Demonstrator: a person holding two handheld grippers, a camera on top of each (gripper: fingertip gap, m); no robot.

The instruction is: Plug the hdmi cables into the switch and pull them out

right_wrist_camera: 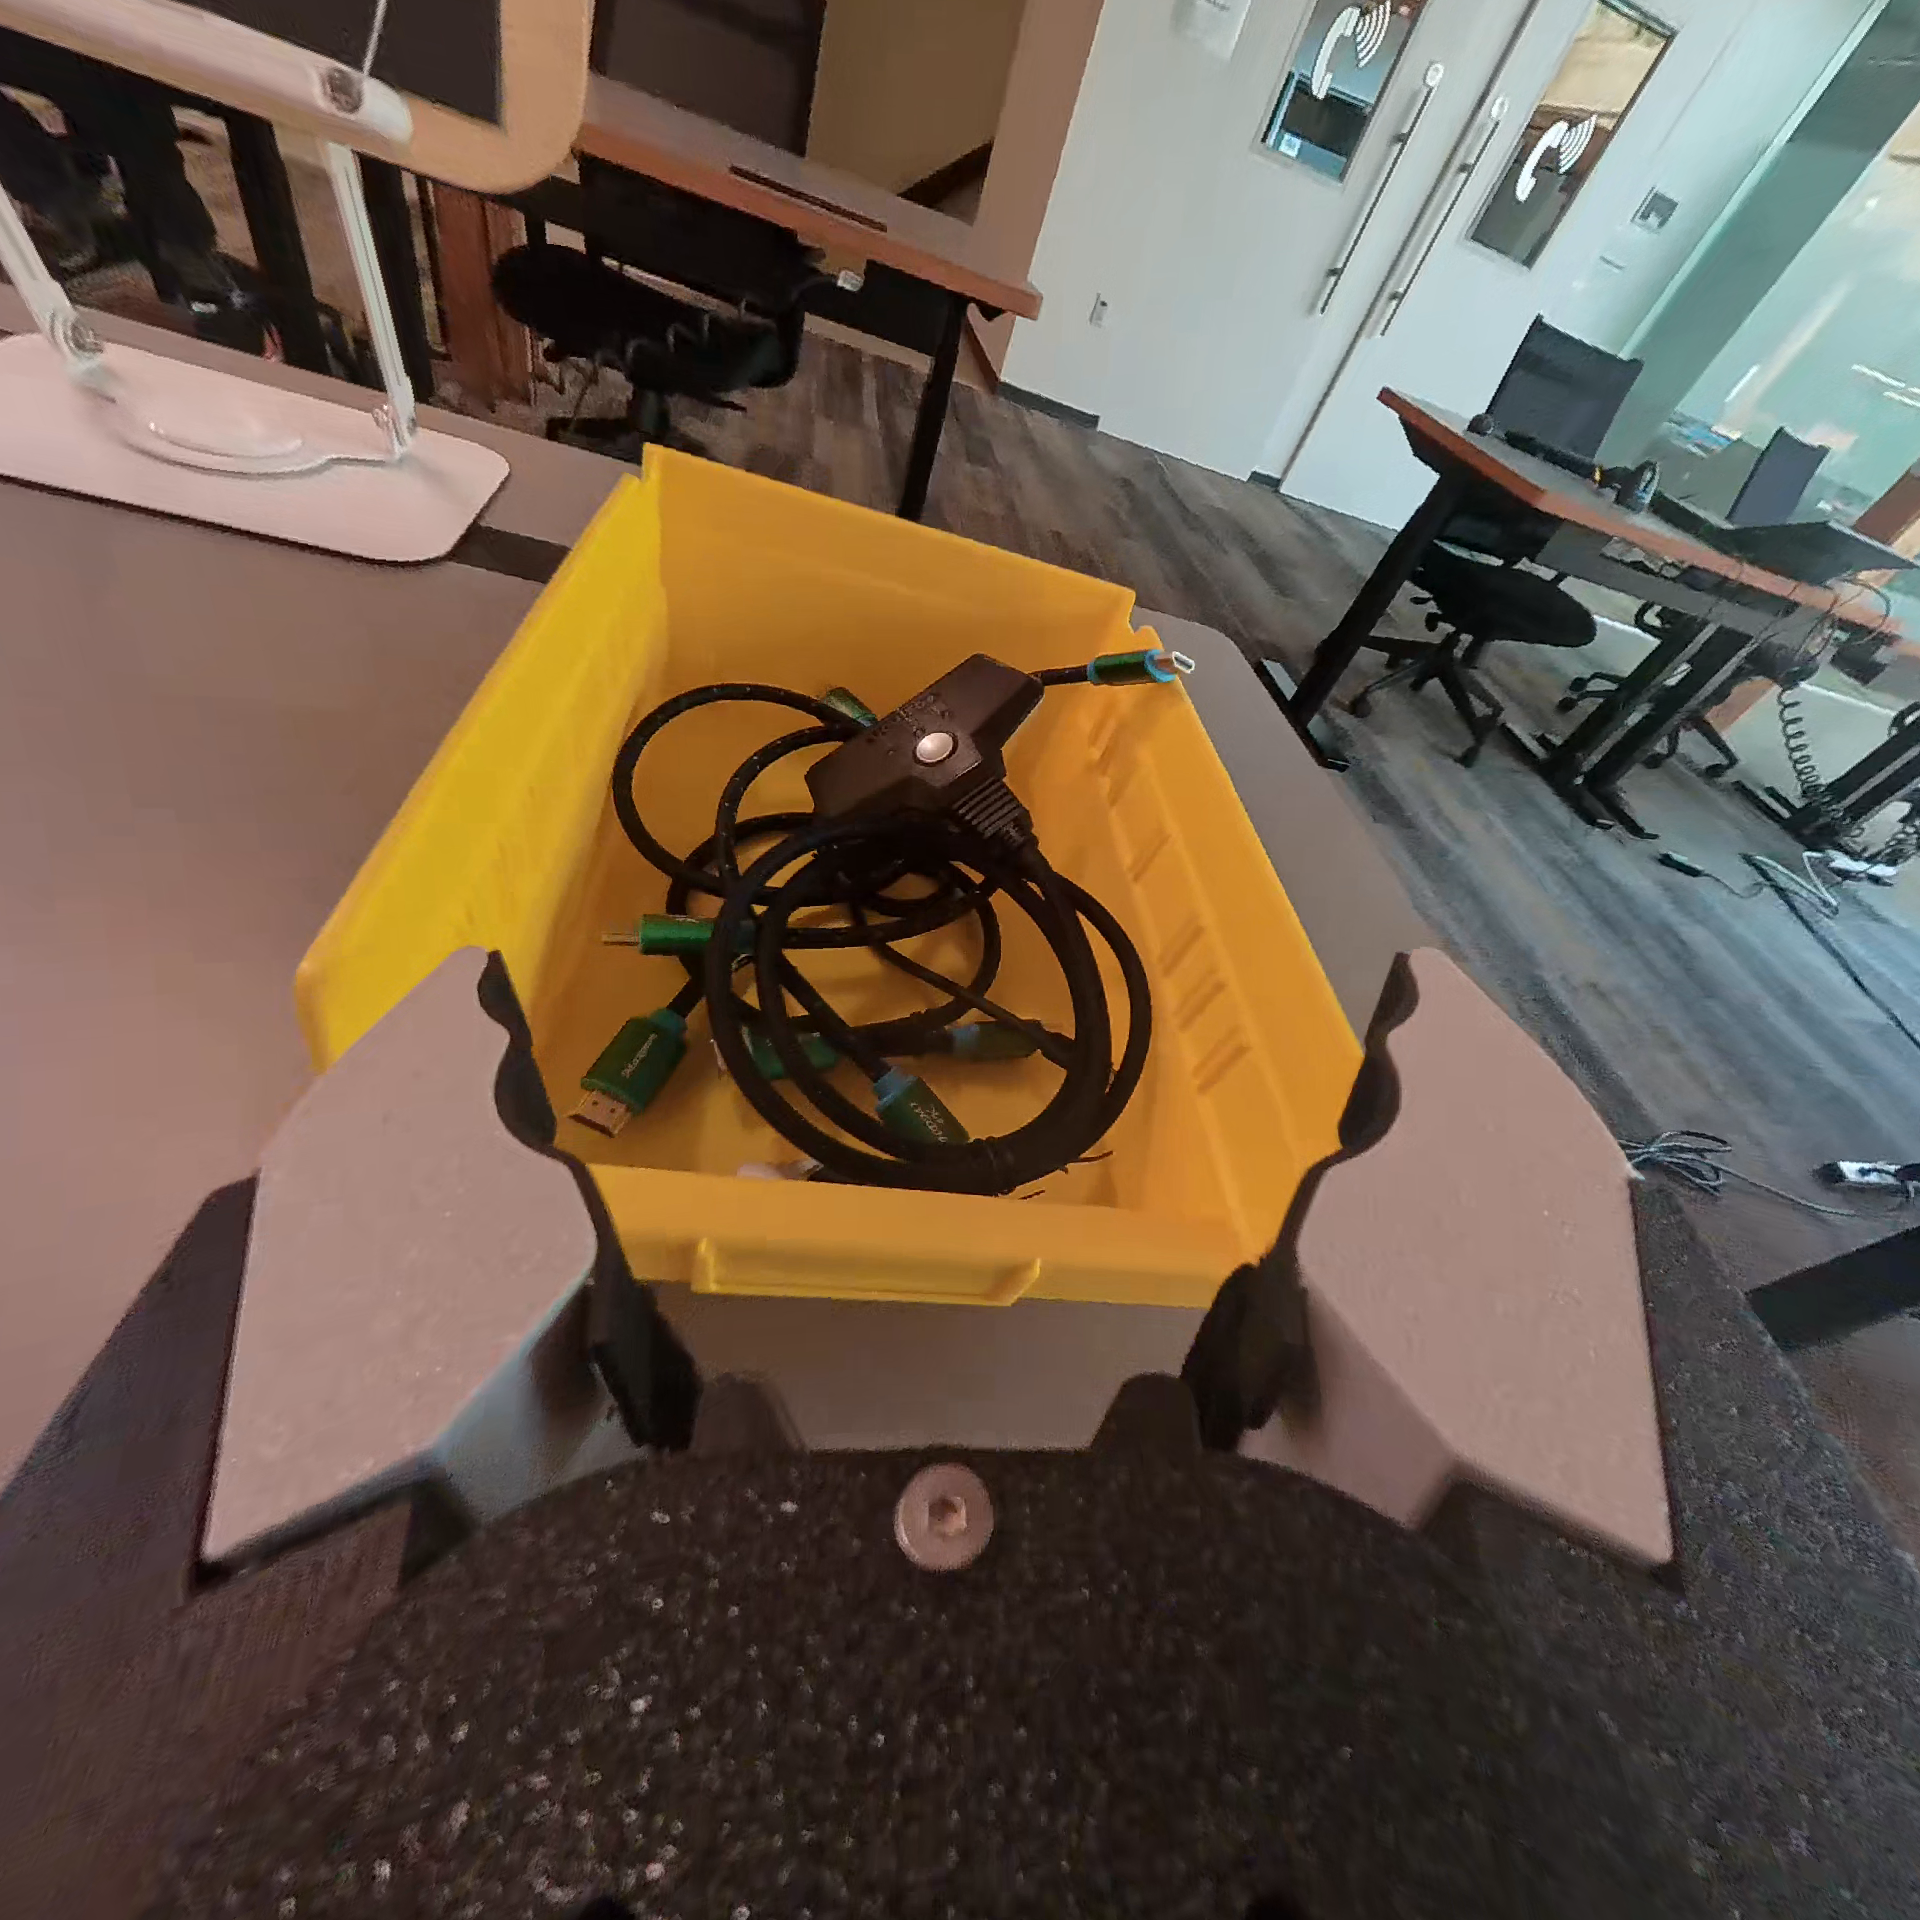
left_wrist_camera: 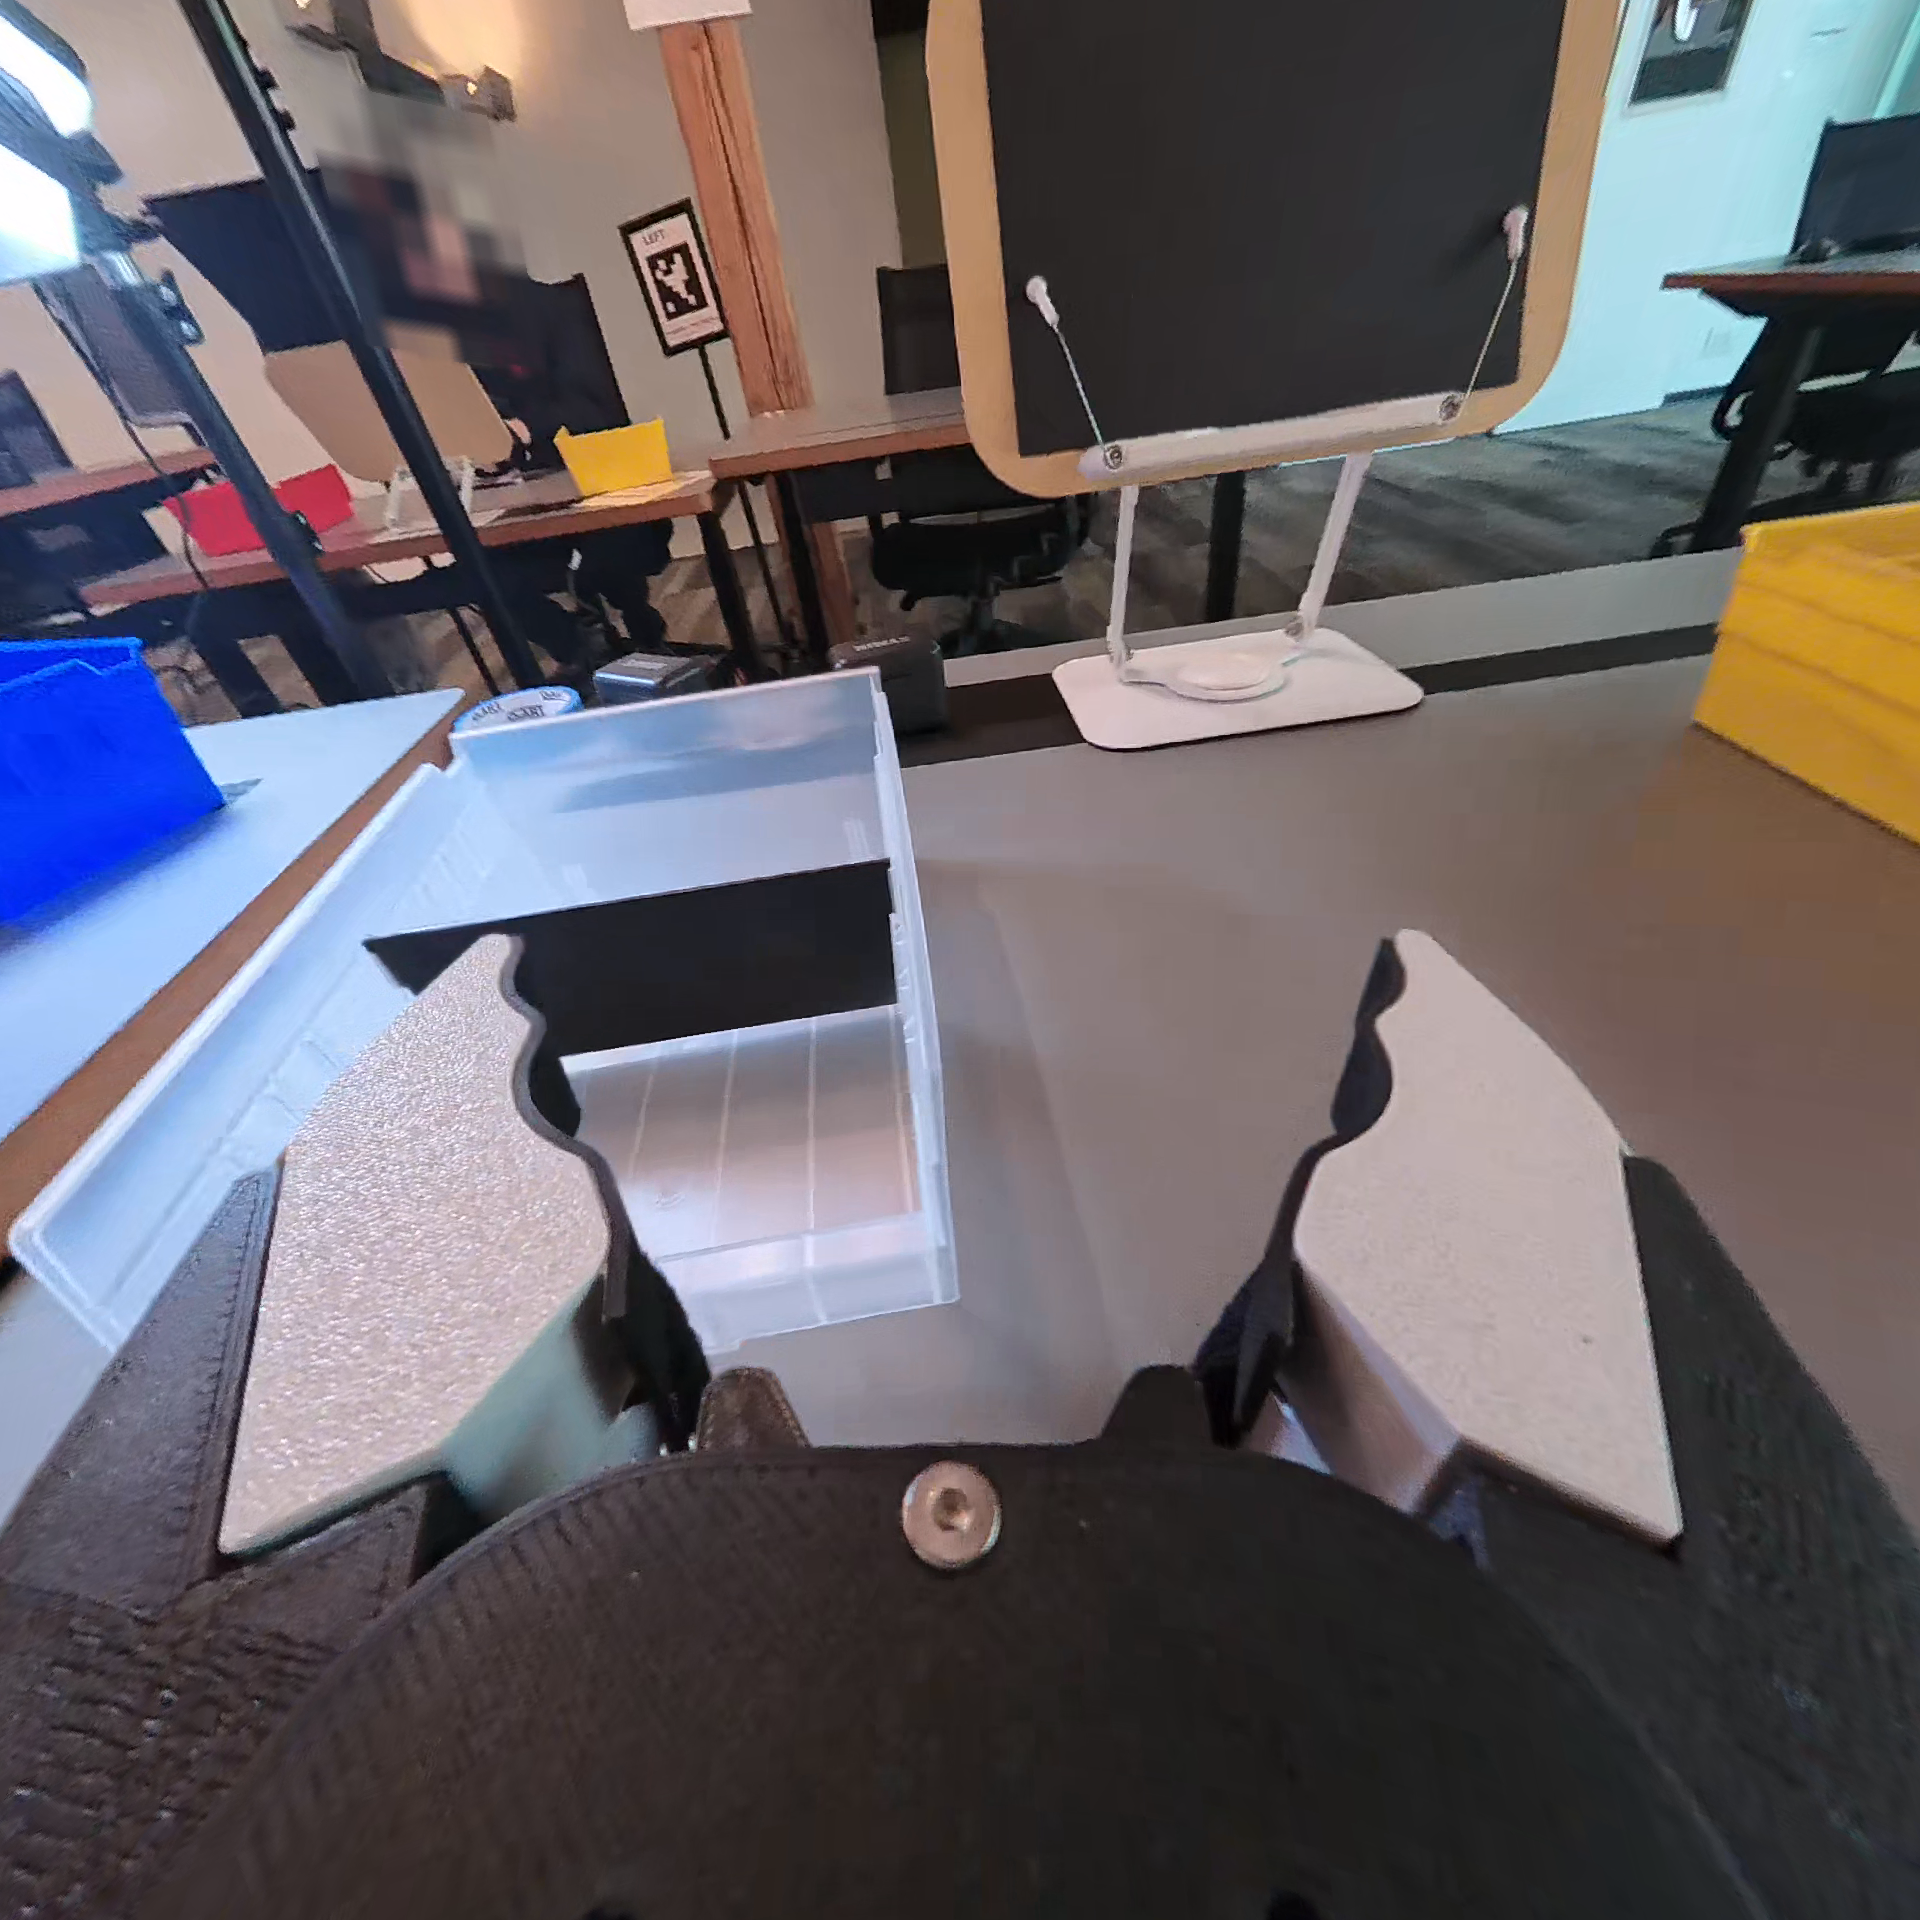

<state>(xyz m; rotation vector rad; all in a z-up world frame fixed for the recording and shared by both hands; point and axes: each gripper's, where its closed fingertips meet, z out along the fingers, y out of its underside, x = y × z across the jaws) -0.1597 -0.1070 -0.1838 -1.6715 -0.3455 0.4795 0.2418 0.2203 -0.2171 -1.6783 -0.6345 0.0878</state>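
Note:
In the right wrist view a yellow bin [right_wrist_camera: 1174, 904] holds a black HDMI switch [right_wrist_camera: 920, 743] lying on a tangle of black HDMI cables [right_wrist_camera: 904, 977] with green plugs [right_wrist_camera: 629, 1070]. One green plug [right_wrist_camera: 1132, 667] sticks out over the bin's far right rim. My right gripper [right_wrist_camera: 940, 987] is open and empty, just in front of and above the bin's near wall. In the left wrist view my left gripper [left_wrist_camera: 951, 961] is open and empty above the grey table [left_wrist_camera: 1299, 862]. No cables or switch show in that view.
A clear plastic bin [left_wrist_camera: 894, 1091] with a black divider [left_wrist_camera: 707, 956] lies under my left gripper's left finger. A tablet on a white stand [left_wrist_camera: 1236, 686] is at the table's far edge. A yellow bin [left_wrist_camera: 1818, 665] is far right, a blue bin [left_wrist_camera: 83, 769] far left.

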